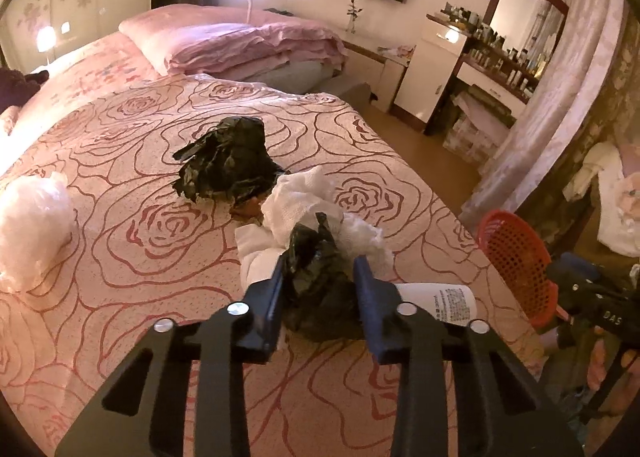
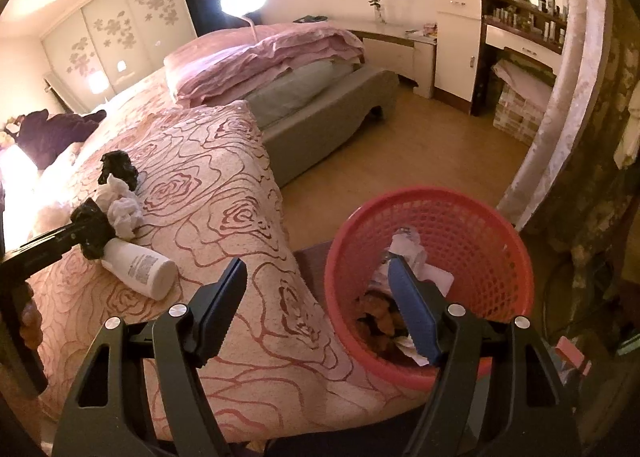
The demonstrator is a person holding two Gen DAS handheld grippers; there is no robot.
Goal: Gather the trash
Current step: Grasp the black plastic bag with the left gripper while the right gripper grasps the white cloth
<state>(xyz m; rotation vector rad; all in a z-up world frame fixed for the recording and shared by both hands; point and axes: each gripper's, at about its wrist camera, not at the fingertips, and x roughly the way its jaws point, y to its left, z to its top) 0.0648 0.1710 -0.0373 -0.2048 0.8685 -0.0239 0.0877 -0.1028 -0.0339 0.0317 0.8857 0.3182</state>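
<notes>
My left gripper (image 1: 319,269) has its two fingers around a crumpled black plastic bag (image 1: 320,289) on the rose-patterned bed (image 1: 140,217); whether it squeezes the bag is unclear. It also shows in the right wrist view (image 2: 94,231). Beside it lie crumpled white paper (image 1: 308,201), a white bottle (image 1: 440,303) and a second black bag (image 1: 228,165). My right gripper (image 2: 316,273) is open and empty over the edge of the bed, one finger above a red mesh basket (image 2: 480,233) that holds paper and brown scraps.
A white plastic bag (image 1: 32,225) lies at the bed's left. Folded pink bedding (image 1: 248,45) sits at the far end. A dressing table (image 1: 492,69) with bottles, a curtain (image 1: 560,105) and wooden floor (image 2: 400,153) lie to the right.
</notes>
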